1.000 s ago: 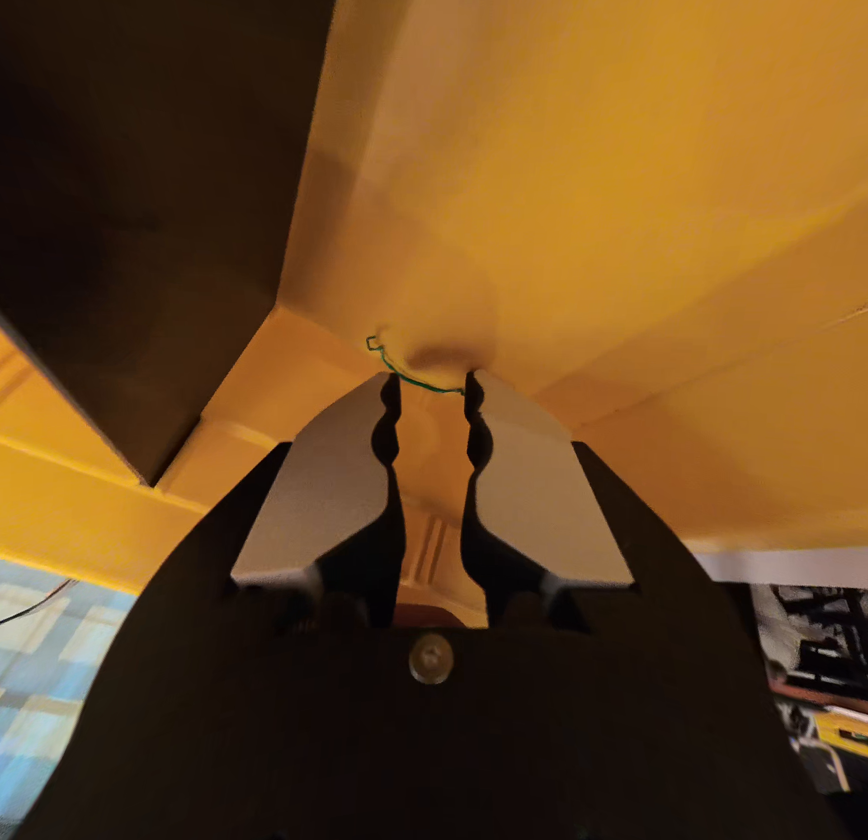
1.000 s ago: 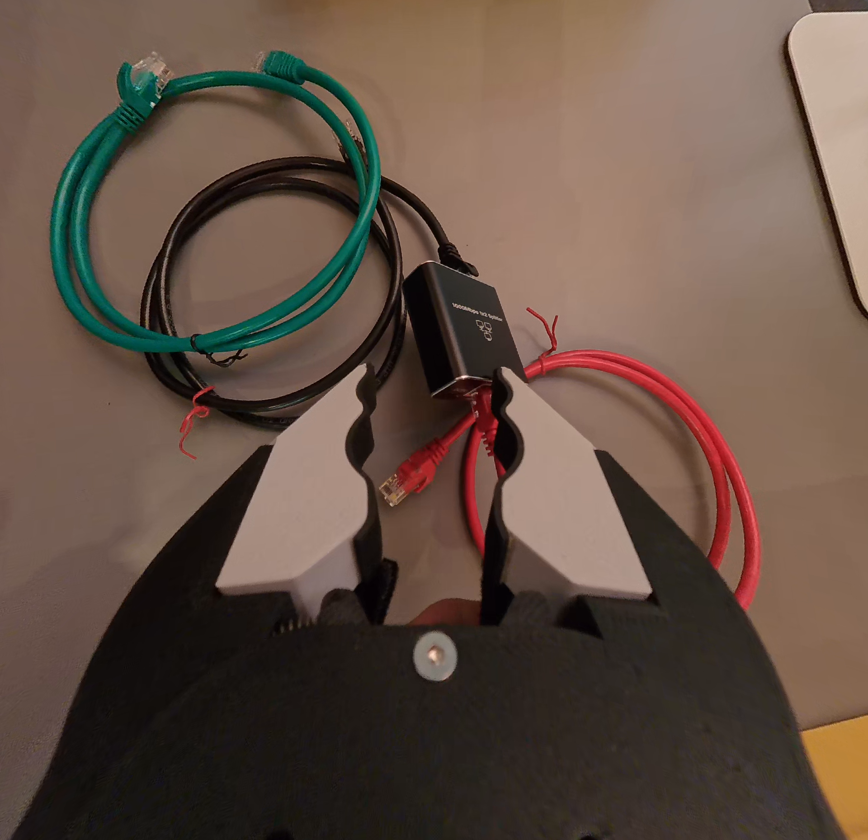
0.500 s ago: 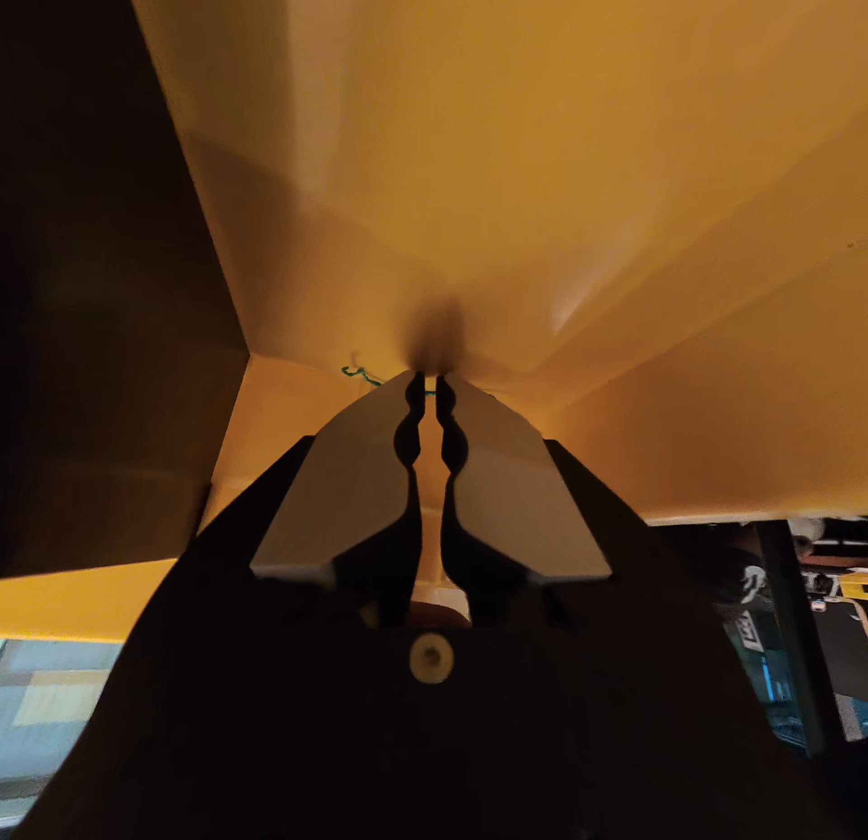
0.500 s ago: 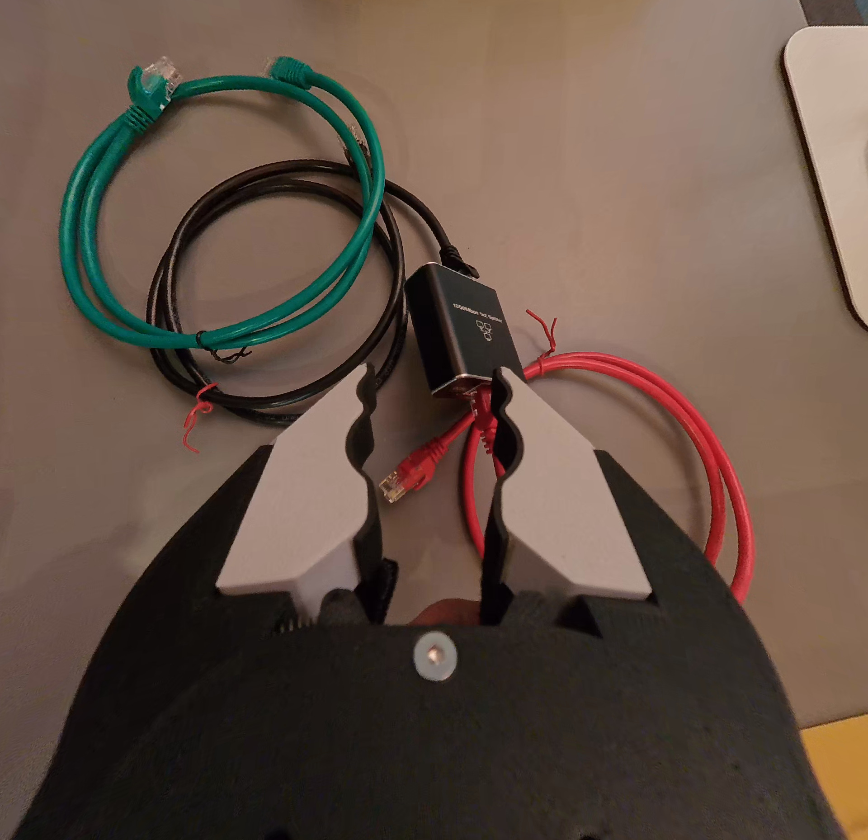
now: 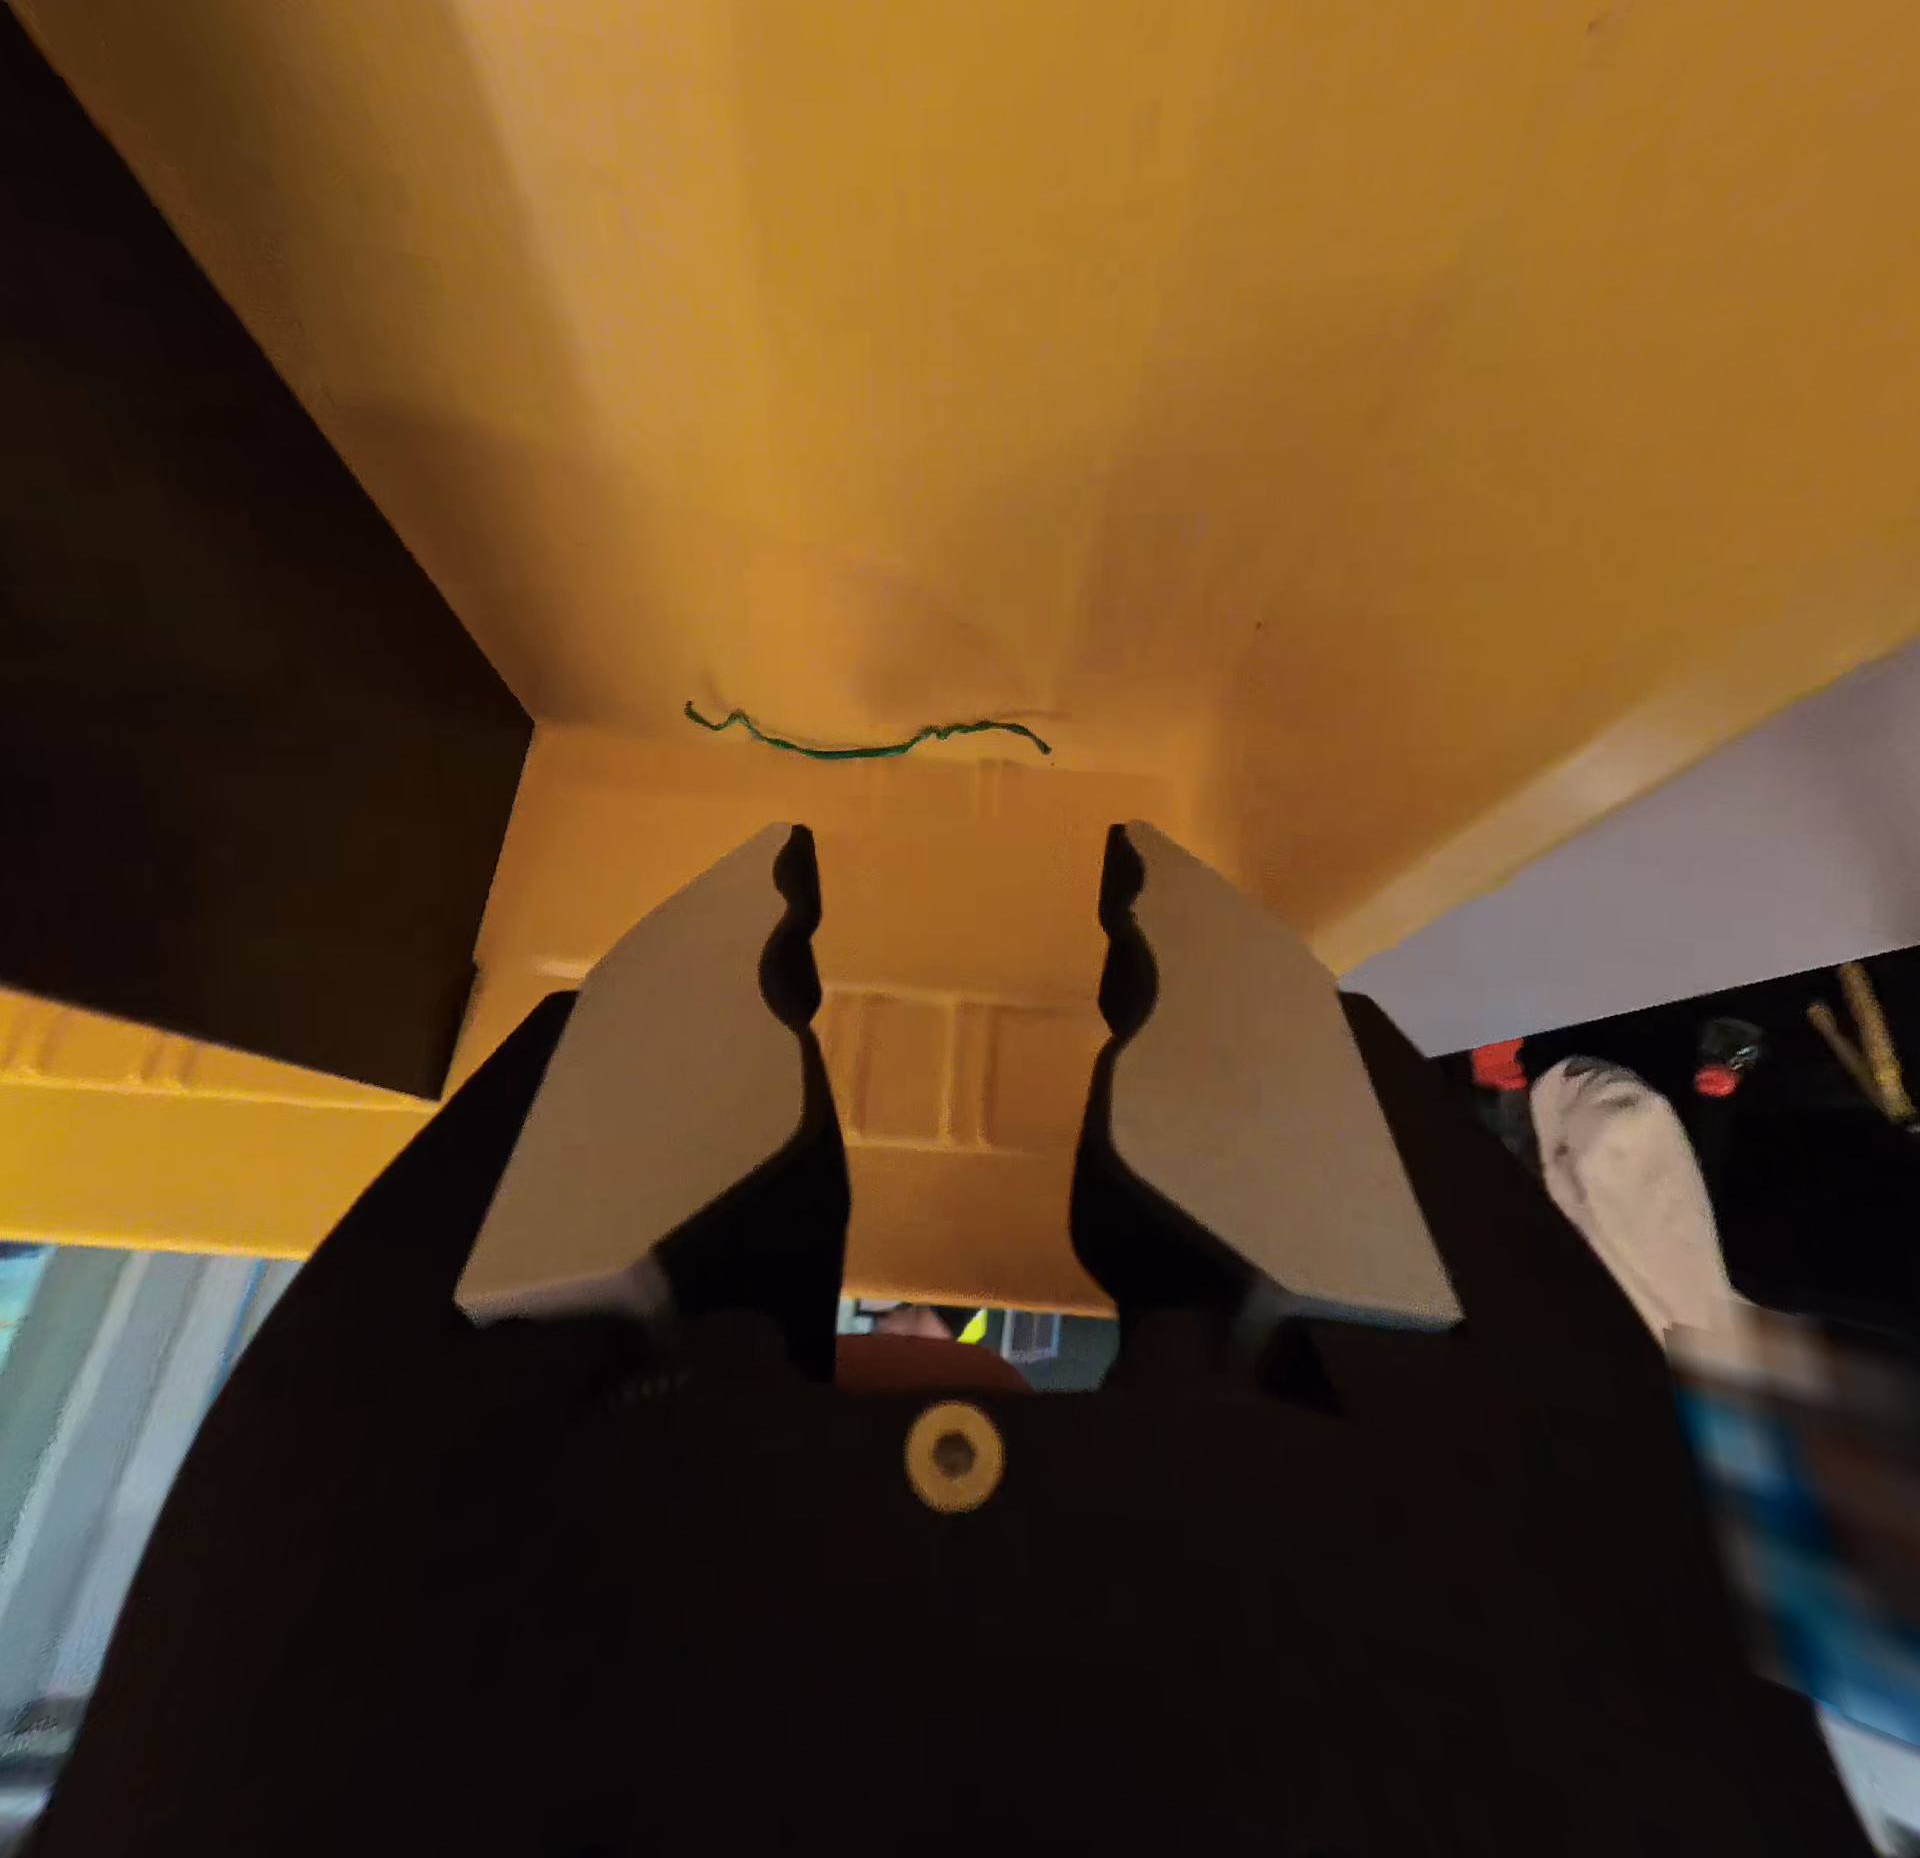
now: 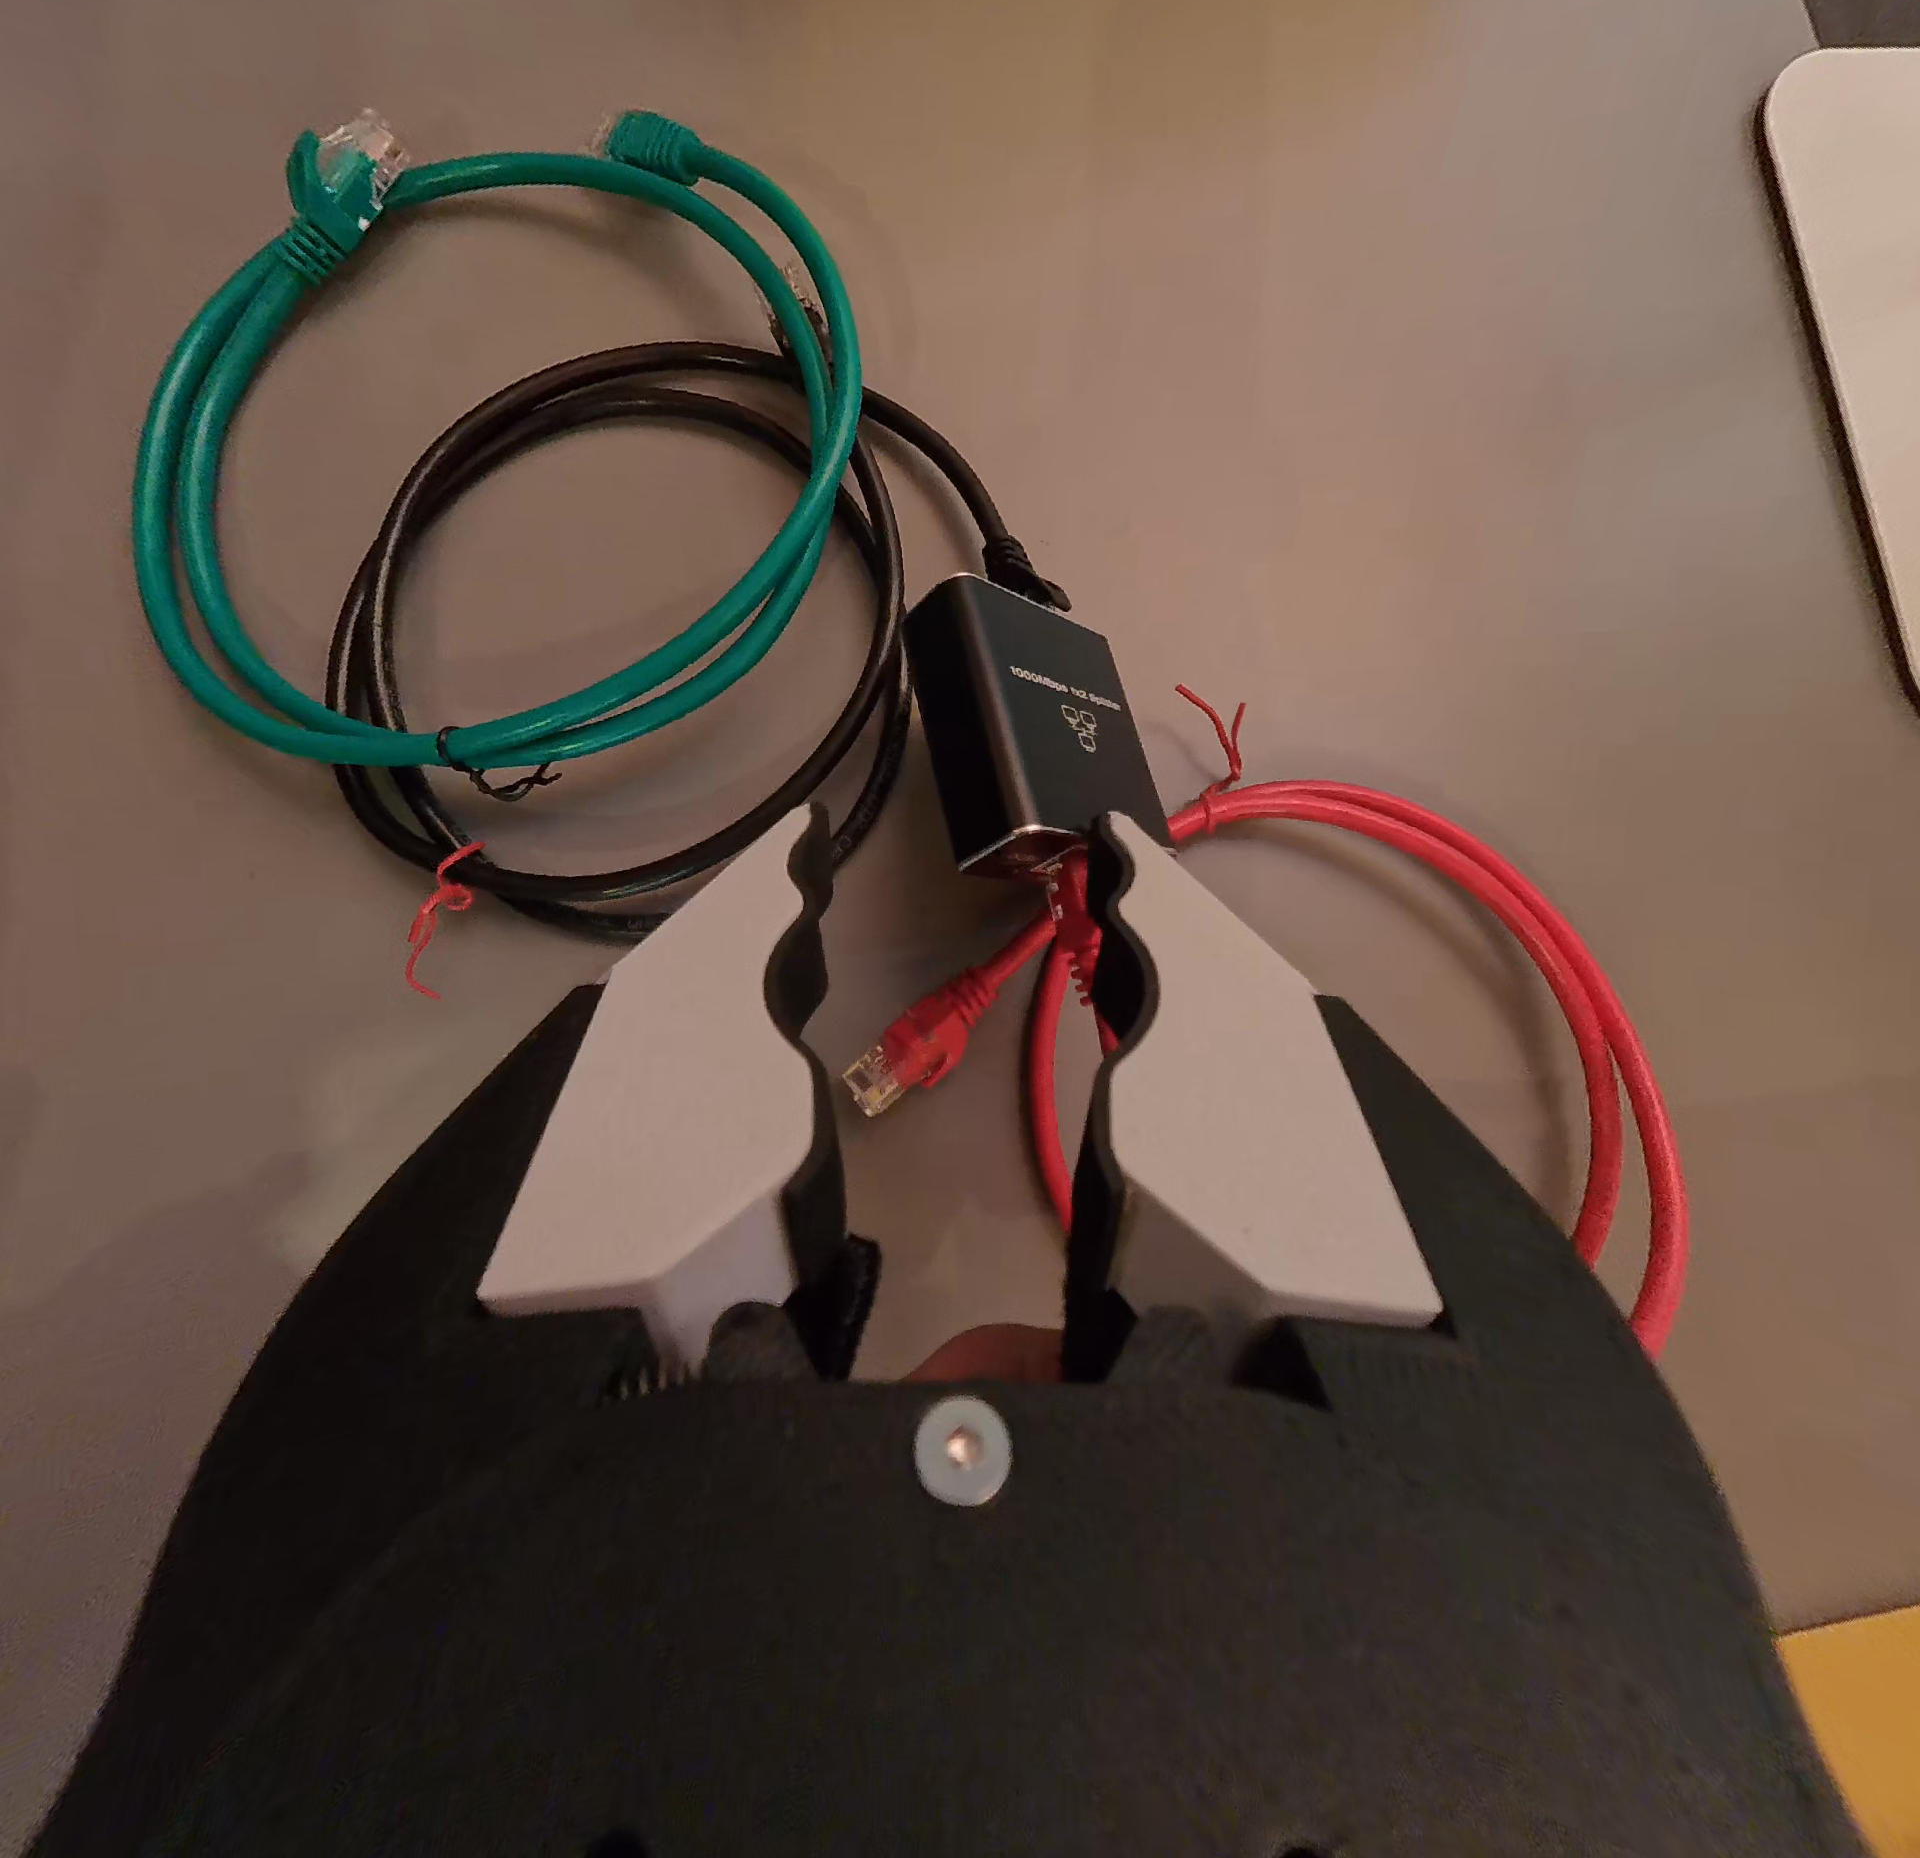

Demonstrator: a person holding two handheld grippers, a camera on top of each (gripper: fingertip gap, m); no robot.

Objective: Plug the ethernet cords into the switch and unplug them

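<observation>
In the right wrist view a small black switch point(image 6: 1039, 728) lies on the grey table point(image 6: 1351, 354). A black cord point(image 6: 623, 873) is plugged into its far end. A red cord point(image 6: 1558, 977) coils to the right; one red plug sits at the switch's near port point(image 6: 1065, 878), the other red plug point(image 6: 914, 1050) lies free between my fingers. A coiled green cord point(image 6: 499, 437) lies at the left, both plugs free. My right gripper point(image 6: 961, 842) is open and empty just before the switch. My left gripper point(image 5: 956, 852) is open and empty inside a yellow bin point(image 5: 1143, 354).
A thin green twist tie point(image 5: 862, 738) lies on the yellow bin's surface just beyond my left fingertips. A dark panel point(image 5: 208, 665) stands at the left of that view. A white flat pad point(image 6: 1860, 302) sits at the table's right edge.
My left gripper closed almost shut near the green twist tie half a second ago and has now opened wide, with the tie lying free beyond the tips. The right gripper has hardly moved.
</observation>
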